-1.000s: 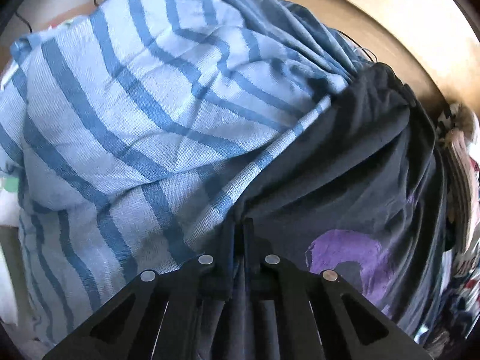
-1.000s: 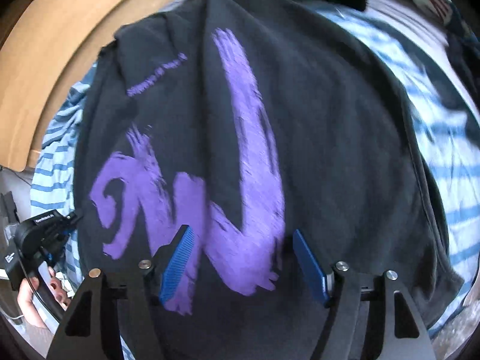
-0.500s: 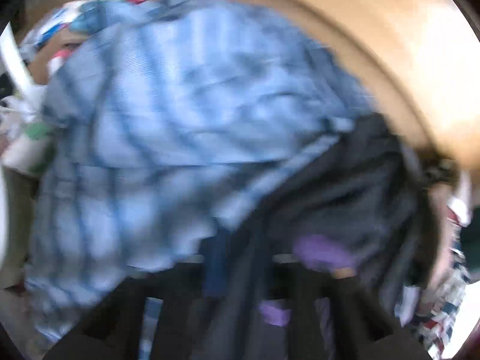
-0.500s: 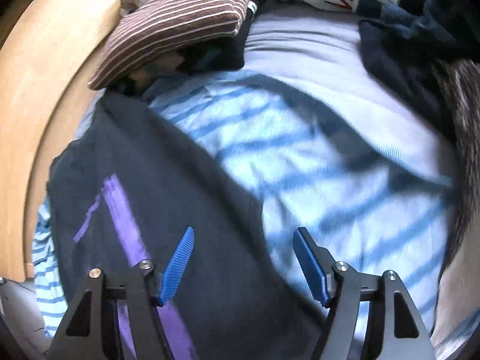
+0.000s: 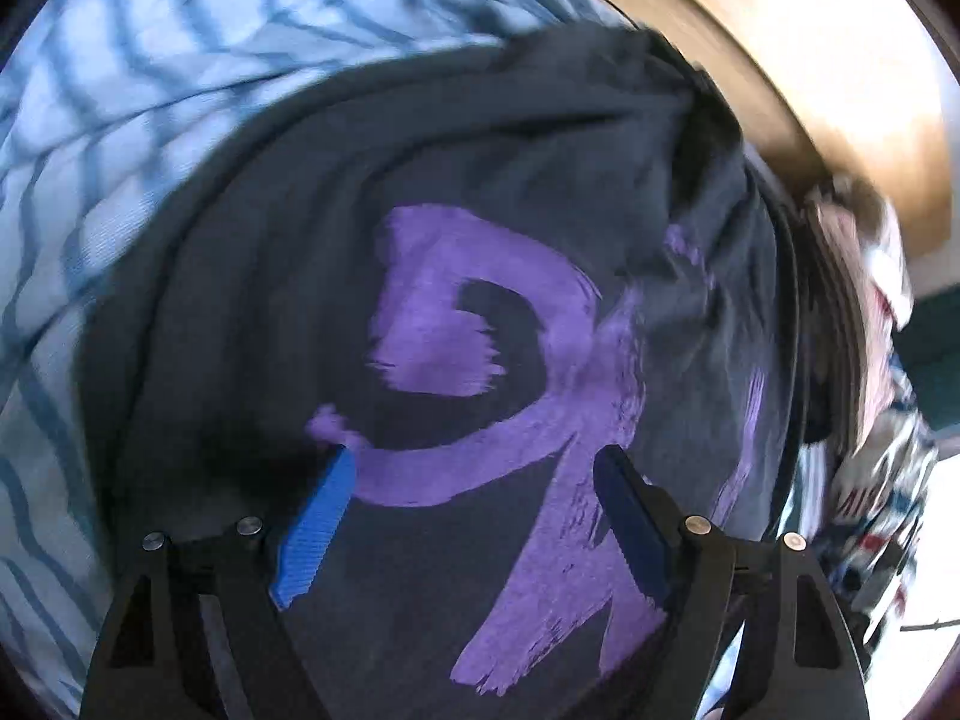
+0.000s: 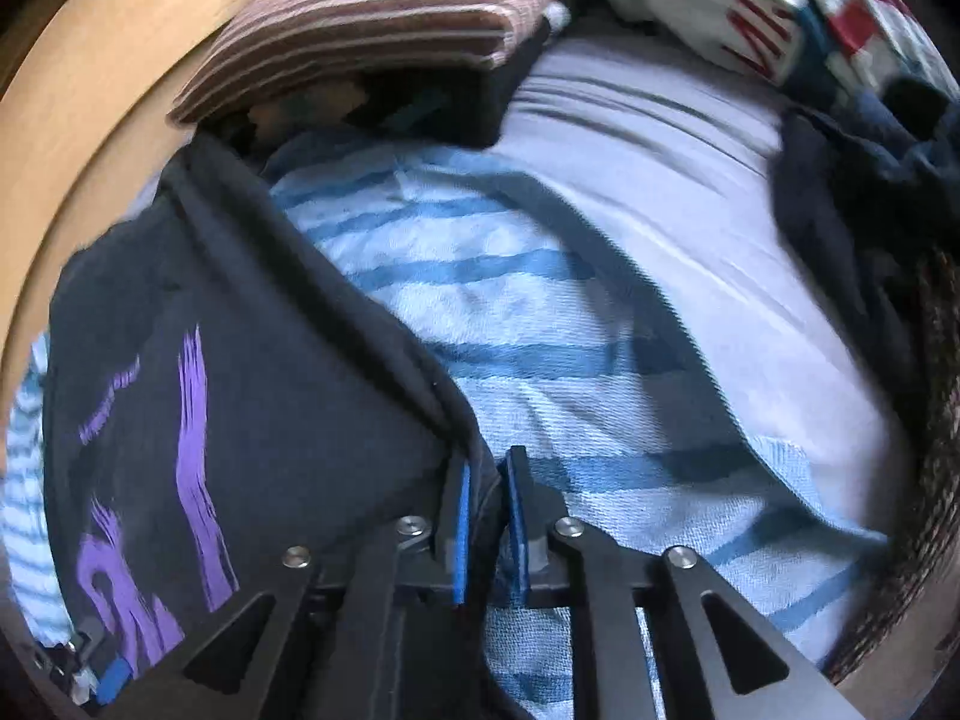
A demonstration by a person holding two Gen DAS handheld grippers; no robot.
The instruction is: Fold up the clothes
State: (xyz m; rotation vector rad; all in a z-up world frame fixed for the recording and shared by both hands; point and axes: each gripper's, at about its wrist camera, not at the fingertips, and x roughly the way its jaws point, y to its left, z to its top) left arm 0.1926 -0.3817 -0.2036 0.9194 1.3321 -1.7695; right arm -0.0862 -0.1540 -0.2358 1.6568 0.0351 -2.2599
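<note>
- Wooden boards (image 6: 108, 60) are seen curving round a bed-like surface that is being covered by a blue-striped cloth (image 6: 480, 312) and a pale sheet (image 6: 660, 138).
- Folded clothes, a brown striped top (image 6: 384, 18) uppermost, are being kept at the far edge, apparently clear of the working space.
- A black T-shirt (image 5: 480, 180) with a purple print is being spread over the striped cloth.
- Its edge (image 6: 384, 348) is being pinched by the right gripper (image 6: 486, 516), jaws nearly together on the hem, probably so that side can be drawn over.
- The left gripper (image 5: 474, 480) is being held over the print, jaws wide apart, nothing between them.
</note>
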